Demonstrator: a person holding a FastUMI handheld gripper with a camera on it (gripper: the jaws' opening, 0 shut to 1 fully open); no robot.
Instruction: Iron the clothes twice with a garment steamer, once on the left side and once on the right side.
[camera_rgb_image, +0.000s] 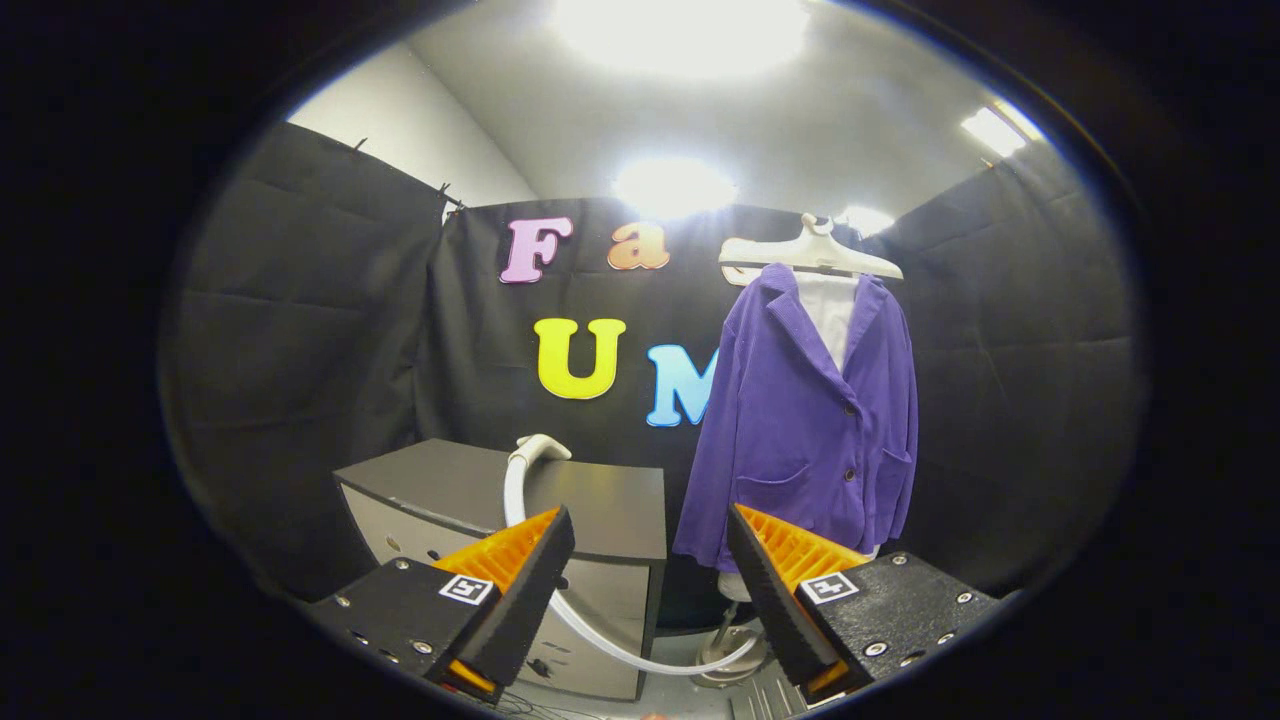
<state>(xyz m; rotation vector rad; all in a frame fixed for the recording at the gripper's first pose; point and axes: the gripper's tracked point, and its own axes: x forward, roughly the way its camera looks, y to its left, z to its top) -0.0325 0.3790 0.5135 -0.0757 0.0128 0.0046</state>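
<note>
Room: black cloth booth, white ceiling, bright lamps overhead.
Counter: dark-topped cabinet (600, 500) ahead of my tool.
Steamer: its head (540, 448) rests on the counter, hose (600, 635) looping down.
Jacket: purple (810, 420), on a white hanger (810, 255), beyond the fingers.
Tool: (650, 570) released, grasping nothing.
Approach: I'd centre the spread fingers on the steamer handle before clenching.
</note>
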